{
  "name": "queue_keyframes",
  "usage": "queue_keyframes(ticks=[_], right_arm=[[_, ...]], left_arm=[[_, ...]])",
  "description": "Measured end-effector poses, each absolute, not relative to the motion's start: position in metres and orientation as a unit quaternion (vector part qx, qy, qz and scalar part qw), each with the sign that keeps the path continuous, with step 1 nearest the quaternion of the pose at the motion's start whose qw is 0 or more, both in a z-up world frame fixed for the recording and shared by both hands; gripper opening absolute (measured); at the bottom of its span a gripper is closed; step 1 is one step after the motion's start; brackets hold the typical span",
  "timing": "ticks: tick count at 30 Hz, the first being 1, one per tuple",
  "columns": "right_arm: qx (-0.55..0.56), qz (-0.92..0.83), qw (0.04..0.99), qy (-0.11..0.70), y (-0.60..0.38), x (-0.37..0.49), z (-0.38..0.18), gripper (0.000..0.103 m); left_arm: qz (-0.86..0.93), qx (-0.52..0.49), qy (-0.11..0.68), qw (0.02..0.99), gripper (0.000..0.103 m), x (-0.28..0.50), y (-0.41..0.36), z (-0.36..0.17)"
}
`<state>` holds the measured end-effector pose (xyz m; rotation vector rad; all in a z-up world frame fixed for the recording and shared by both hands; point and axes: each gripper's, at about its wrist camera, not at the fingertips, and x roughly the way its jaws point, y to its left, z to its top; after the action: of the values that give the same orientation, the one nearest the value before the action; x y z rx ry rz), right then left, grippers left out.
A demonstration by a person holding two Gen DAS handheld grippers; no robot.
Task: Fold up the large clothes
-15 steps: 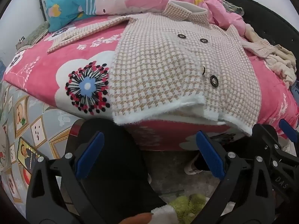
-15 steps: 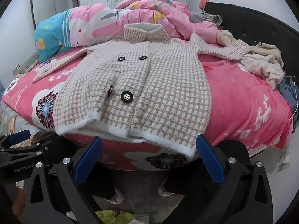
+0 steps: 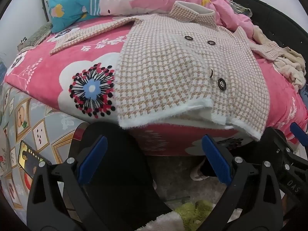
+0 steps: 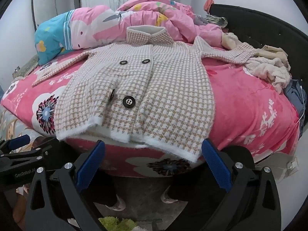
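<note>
A beige and white houndstooth coat [image 3: 173, 73] [image 4: 154, 96] with black buttons lies face up and spread on the pink flowered bedspread [image 3: 48, 77] [image 4: 250, 105]. Its collar points to the far side, both sleeves reach outward, and its fluffy white hem hangs over the near bed edge. My left gripper [image 3: 152, 159] hovers open just below and in front of the hem's left part, with nothing between its blue pads. My right gripper [image 4: 152, 160] stands open in the same way before the hem's right part. Each gripper shows at the edge of the other's view.
A rolled pink and blue quilt [image 4: 115, 23] lies behind the coat. Cream clothes [image 4: 269, 67] are heaped at the right by the black headboard [image 4: 269, 25]. The person's dark legs [image 3: 119, 173] and shoes [image 4: 117, 205] stand on the floor below, near a green rug [image 3: 194, 211].
</note>
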<state>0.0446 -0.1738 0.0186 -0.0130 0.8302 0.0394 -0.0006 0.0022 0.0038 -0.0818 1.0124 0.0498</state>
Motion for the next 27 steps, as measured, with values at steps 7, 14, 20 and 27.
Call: queue_keyframes(ticks=[7,14,20,27], right_arm=[[-0.014,0.02,0.915,0.402,-0.1696,0.0424,0.0181,0.098],[-0.014,0.02,0.915,0.402,-0.1687,0.0425,0.0186,0.098],[-0.015,0.021,0.915,0.403,-0.1685,0.0425,0.0187,0.097],[-0.017,0.022,0.915,0.402,-0.1674,0.044,0.0197,0.098]], left_arm=[[0.029,-0.041,0.481,0.875,0.095,-0.0023,0.0064,0.0037],[0.03,-0.036,0.477,0.878,0.095,-0.004,0.0037,0.0052],[0.03,-0.031,0.475,0.879,0.095,-0.0039,0.0013,0.008],[0.029,-0.028,0.473,0.88,0.095,-0.0044,-0.0006,0.0104]])
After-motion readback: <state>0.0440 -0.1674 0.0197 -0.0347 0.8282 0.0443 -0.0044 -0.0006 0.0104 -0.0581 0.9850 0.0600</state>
